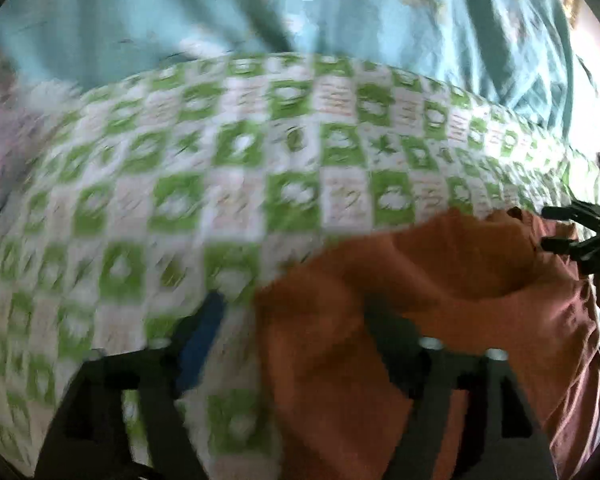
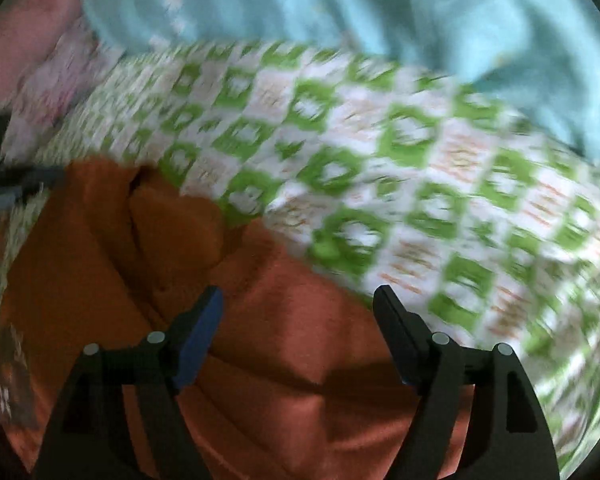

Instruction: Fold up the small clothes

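The right claw [image 2: 298, 304] is held wide, its two fingers spread above the orange garment [image 2: 260, 360] with nothing gripped between them; it appears poised over a raised fold, probably so that a layer can be pinched next. The left claw [image 1: 296, 320] is also seen spread, one finger over the checked cover and the other over the garment's edge, though heavy blur hides whether cloth is touched. In the left wrist view the right claw [image 1: 560, 228] is seen at the garment's far corner, so the two are set at opposite ends, likely to control both sides of a fold. The orange garment [image 1: 440, 280] lies rumpled and partly doubled on the green-and-white checked cover [image 2: 420, 160] of what is judged to be a bed, with a pale blue floral sheet [image 1: 220, 8] bunched beyond.
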Demonstrator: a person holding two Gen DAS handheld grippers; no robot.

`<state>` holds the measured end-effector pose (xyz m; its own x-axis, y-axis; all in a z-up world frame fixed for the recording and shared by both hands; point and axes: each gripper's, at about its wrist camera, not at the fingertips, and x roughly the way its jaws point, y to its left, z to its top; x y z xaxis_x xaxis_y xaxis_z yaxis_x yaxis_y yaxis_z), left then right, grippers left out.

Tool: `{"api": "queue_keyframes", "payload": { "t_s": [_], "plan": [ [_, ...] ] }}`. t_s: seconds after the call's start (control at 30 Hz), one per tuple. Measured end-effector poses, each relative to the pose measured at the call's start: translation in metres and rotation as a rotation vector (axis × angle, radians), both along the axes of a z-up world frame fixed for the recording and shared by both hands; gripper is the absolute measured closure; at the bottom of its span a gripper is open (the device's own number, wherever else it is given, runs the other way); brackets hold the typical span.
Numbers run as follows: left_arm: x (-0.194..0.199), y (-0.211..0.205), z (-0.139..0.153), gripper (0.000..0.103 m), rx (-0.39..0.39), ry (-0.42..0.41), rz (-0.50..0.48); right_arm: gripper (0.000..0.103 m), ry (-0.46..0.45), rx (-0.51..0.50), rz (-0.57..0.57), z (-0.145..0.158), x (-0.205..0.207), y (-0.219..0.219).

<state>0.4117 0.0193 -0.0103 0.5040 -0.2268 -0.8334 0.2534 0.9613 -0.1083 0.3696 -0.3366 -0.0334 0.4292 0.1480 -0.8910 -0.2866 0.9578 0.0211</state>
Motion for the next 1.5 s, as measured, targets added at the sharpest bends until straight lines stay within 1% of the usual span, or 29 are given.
{"api": "queue_keyframes", "payload": {
  "t_s": [0.03, 0.07, 0.1, 0.13, 0.17, 0.2, 0.23, 0.3, 0.33, 0.37, 0.4, 0.47, 0.53, 0.57, 0.63, 0.67, 0.7, 0.77, 0.8, 0.83, 0.9, 0.93, 1.0, 1.1, 1.17, 1.2, 1.23, 1.4, 1.5],
  "plan": [
    [0.010, -0.006, -0.004, 0.020, 0.001, 0.026, -0.031, 0.025, 0.018, -0.028, 0.018, -0.006, 0.003, 0.003],
    [0.020, -0.013, -0.010, 0.025, 0.034, 0.044, -0.040, 0.026, 0.034, -0.052, 0.029, -0.013, 0.006, 0.006],
    [0.026, -0.022, -0.017, 0.033, 0.062, 0.058, -0.071, 0.044, 0.040, -0.061, 0.029, -0.017, 0.008, 0.008],
    [0.028, -0.030, -0.022, 0.062, 0.082, 0.068, -0.101, 0.074, 0.043, -0.067, 0.024, -0.020, 0.007, 0.009],
    [0.026, -0.042, -0.028, 0.081, 0.139, 0.059, -0.130, 0.087, 0.036, -0.072, 0.008, -0.020, 0.006, 0.009],
    [0.021, -0.052, -0.027, 0.087, 0.205, 0.009, -0.140, 0.095, 0.028, -0.061, -0.012, -0.018, 0.005, 0.007],
    [0.018, -0.055, -0.025, 0.093, 0.224, -0.017, -0.137, 0.095, 0.013, -0.037, -0.035, -0.014, 0.003, 0.003],
    [0.014, -0.053, -0.014, 0.095, 0.219, -0.078, -0.076, 0.096, -0.068, -0.046, -0.106, 0.001, -0.005, -0.009],
    [0.016, -0.050, -0.011, 0.096, 0.226, -0.105, -0.027, 0.096, -0.107, -0.005, -0.163, 0.008, -0.010, -0.020],
    [0.020, -0.048, -0.013, 0.096, 0.266, -0.119, 0.022, 0.096, -0.125, 0.022, -0.201, 0.010, -0.011, -0.026],
    [0.029, -0.045, -0.022, 0.096, 0.306, -0.093, 0.062, 0.096, -0.131, 0.026, -0.235, 0.008, -0.012, -0.030],
    [0.038, -0.041, -0.034, 0.096, 0.299, -0.051, 0.089, 0.096, -0.094, 0.004, -0.270, -0.010, -0.008, -0.029],
    [0.036, -0.040, -0.028, 0.095, 0.289, -0.063, 0.092, 0.094, -0.091, -0.022, -0.286, -0.015, -0.008, -0.024],
    [0.033, -0.037, -0.022, 0.094, 0.261, -0.059, 0.102, 0.089, -0.095, -0.013, -0.307, -0.010, -0.009, -0.024],
    [0.023, -0.028, -0.008, 0.090, 0.198, -0.057, 0.105, 0.068, -0.101, 0.023, -0.331, 0.002, -0.015, -0.024],
    [0.014, -0.023, 0.002, 0.084, 0.167, -0.065, 0.100, 0.065, -0.117, 0.046, -0.335, 0.013, -0.025, -0.024],
    [0.005, -0.020, 0.010, 0.082, 0.143, -0.067, 0.094, 0.060, -0.134, 0.075, -0.332, 0.023, -0.037, -0.021],
    [-0.022, -0.012, 0.024, 0.080, 0.111, -0.073, 0.101, 0.054, -0.159, 0.136, -0.321, 0.046, -0.072, -0.017],
    [-0.035, -0.010, 0.028, 0.079, 0.093, -0.068, 0.101, 0.048, -0.167, 0.157, -0.318, 0.053, -0.088, -0.015],
    [-0.055, -0.006, 0.032, 0.076, 0.061, -0.058, 0.095, 0.042, -0.172, 0.172, -0.313, 0.060, -0.106, -0.013],
    [-0.090, 0.000, 0.035, 0.070, 0.028, -0.049, 0.093, 0.036, -0.164, 0.201, -0.310, 0.064, -0.145, -0.005],
    [-0.110, 0.003, 0.035, 0.065, 0.017, -0.042, 0.097, 0.036, -0.156, 0.220, -0.308, 0.064, -0.165, -0.002],
    [-0.156, 0.008, 0.029, 0.064, -0.006, -0.025, 0.104, 0.036, -0.135, 0.245, -0.312, 0.060, -0.201, 0.008],
    [-0.206, 0.012, 0.024, 0.063, -0.016, -0.006, 0.108, 0.036, -0.129, 0.263, -0.358, 0.049, -0.255, 0.015],
    [-0.239, 0.019, 0.014, 0.059, -0.043, 0.021, 0.121, 0.035, -0.132, 0.290, -0.388, 0.048, -0.287, 0.015],
    [-0.255, 0.021, 0.010, 0.059, -0.057, 0.038, 0.120, 0.035, -0.127, 0.303, -0.398, 0.047, -0.300, 0.016],
    [-0.267, 0.022, 0.005, 0.059, -0.062, 0.051, 0.120, 0.034, -0.119, 0.315, -0.409, 0.045, -0.316, 0.017],
    [-0.324, 0.032, -0.015, 0.059, -0.059, 0.094, 0.141, 0.034, -0.119, 0.333, -0.470, 0.042, -0.363, 0.015],
    [-0.343, 0.039, -0.019, 0.059, -0.082, 0.100, 0.151, 0.034, -0.126, 0.341, -0.507, 0.042, -0.389, 0.015]
  ]
}}
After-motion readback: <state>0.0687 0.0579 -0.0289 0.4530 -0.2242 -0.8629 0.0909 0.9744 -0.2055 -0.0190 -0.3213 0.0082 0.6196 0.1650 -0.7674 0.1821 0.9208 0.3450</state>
